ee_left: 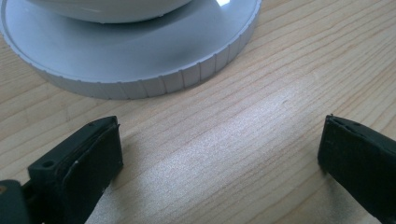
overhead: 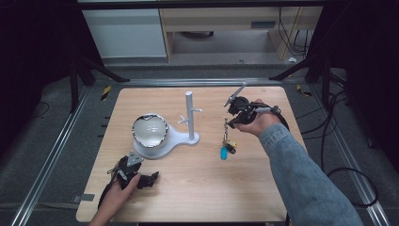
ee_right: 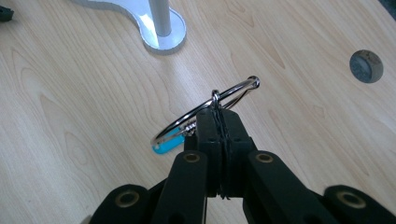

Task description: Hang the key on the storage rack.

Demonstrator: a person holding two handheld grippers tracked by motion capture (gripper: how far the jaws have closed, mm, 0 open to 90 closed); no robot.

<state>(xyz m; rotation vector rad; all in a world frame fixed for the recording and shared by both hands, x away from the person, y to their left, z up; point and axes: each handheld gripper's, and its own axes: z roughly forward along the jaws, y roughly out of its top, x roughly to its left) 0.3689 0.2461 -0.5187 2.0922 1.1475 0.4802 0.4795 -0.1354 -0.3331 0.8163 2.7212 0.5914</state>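
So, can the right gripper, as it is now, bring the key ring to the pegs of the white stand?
Probably yes. The right gripper is shut on the key ring, lifted beside the white stand, and the bare table between them leaves the way free.

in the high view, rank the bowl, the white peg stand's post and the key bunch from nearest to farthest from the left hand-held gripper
1. The bowl, just beyond the left hand-held gripper, on the stand's round base.
2. The white post, farther back, mid-table.
3. The key bunch, across on the right, hanging from the right hand-held gripper.
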